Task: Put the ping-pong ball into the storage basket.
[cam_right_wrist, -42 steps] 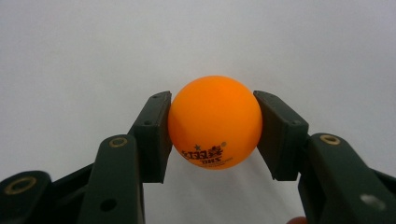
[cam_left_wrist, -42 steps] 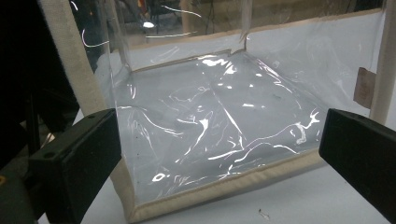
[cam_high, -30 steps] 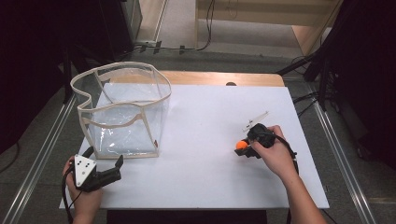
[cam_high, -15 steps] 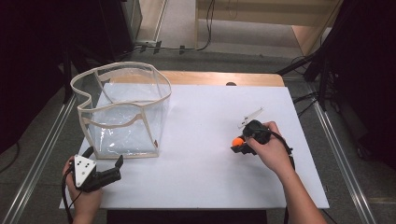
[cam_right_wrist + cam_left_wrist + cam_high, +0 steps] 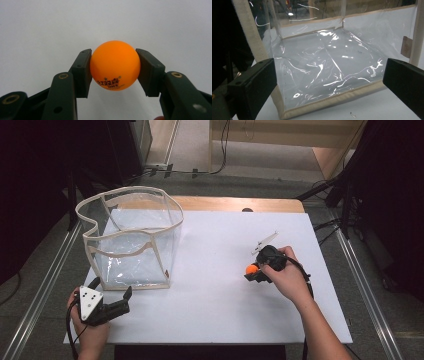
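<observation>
Orange ball (image 5: 114, 65): clamped in right claw (image 5: 253, 270), low over white bench (image 5: 215, 310), right of centre. Left claw (image 5: 111, 296): jaws apart, beside clear bag (image 5: 131, 237). Step: pick-up. Next, likely: carry ball over bag's open top.

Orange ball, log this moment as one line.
right gripper shut on orange ball | left gripper open, facing clear bag
</observation>
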